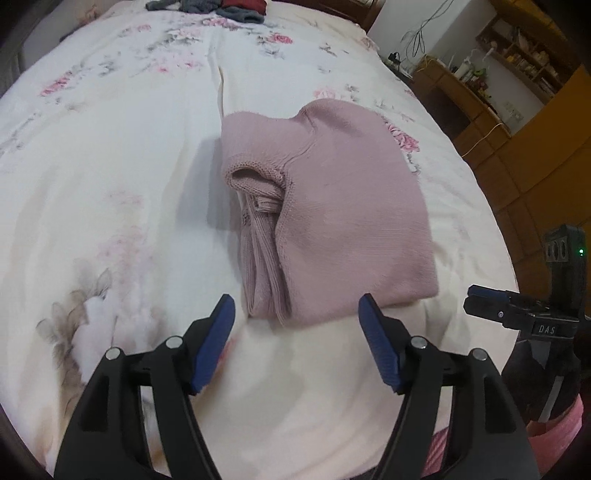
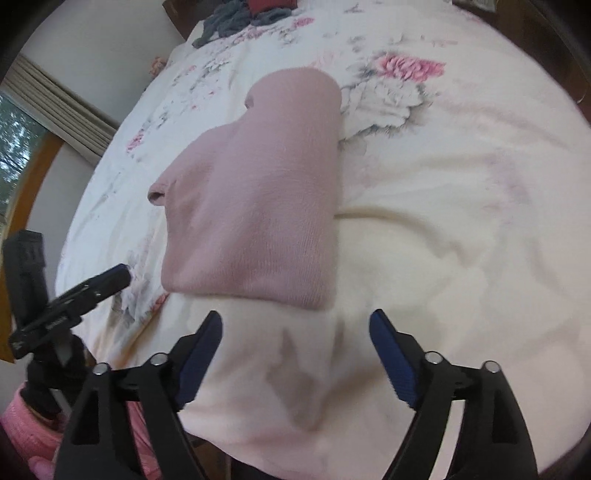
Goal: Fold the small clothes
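Observation:
A folded dusty-pink knit sweater (image 1: 332, 206) lies on the floral bed cover (image 1: 110, 184), its neck opening and ribbed layers showing along the left side. My left gripper (image 1: 295, 310) is open just short of the sweater's near edge, with nothing between its blue pads. In the right wrist view the sweater (image 2: 266, 206) lies flat, a cuff sticking out to the left. My right gripper (image 2: 295, 321) is open too, just in front of the near hem and holding nothing. Each gripper shows in the other's view: the right one (image 1: 476, 299) and the left one (image 2: 118, 277).
A heap of grey and red clothes (image 1: 221, 7) (image 2: 243, 14) sits at the bed's far end. Wooden cabinets (image 1: 517, 147) line the right side of the bed, and a curtained window (image 2: 22, 140) is on the left. A pink sleeve (image 2: 22, 424) shows behind the left gripper.

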A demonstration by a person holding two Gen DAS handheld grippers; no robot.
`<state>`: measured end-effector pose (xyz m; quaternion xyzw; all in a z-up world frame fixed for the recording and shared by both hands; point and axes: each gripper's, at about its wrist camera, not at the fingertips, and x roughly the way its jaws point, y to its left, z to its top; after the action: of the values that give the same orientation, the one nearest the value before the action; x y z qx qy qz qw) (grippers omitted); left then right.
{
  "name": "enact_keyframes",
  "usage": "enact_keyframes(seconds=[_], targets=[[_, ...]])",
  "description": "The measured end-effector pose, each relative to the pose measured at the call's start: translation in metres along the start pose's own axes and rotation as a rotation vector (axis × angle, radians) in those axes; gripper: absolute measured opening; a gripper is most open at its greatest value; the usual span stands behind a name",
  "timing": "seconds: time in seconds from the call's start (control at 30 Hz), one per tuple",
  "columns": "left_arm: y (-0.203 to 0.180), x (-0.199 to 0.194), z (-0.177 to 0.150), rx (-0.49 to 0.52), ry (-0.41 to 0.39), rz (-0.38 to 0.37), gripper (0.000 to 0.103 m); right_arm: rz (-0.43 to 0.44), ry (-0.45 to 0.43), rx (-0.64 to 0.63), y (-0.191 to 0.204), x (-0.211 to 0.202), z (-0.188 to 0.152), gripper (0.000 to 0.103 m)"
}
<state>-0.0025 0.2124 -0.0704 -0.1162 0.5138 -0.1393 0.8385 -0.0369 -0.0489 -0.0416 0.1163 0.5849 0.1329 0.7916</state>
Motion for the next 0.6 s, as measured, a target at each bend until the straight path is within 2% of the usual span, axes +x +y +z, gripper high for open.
enact_keyframes(seconds=[0.07, 0.27, 0.5, 0.6], targets=[[-0.004, -0.011, -0.007, 0.003, -0.006, 0.020, 0.074, -0.037, -0.017, -0.008, 0.005, -0.011, -0.006, 0.087], [-0.013, -0.037, -0.026, -0.012, -0.015, 0.052, 0.079, -0.113, -0.058, -0.039, 0.018, -0.036, -0.016, 0.090], [-0.021, -0.066, -0.042, -0.012, -0.030, 0.073, 0.084, -0.165, -0.082, -0.072, 0.037, -0.055, -0.032, 0.096], [-0.028, -0.078, -0.046, 0.000, -0.040, 0.095, 0.089, -0.162, -0.095, -0.078, 0.042, -0.063, -0.038, 0.097]])
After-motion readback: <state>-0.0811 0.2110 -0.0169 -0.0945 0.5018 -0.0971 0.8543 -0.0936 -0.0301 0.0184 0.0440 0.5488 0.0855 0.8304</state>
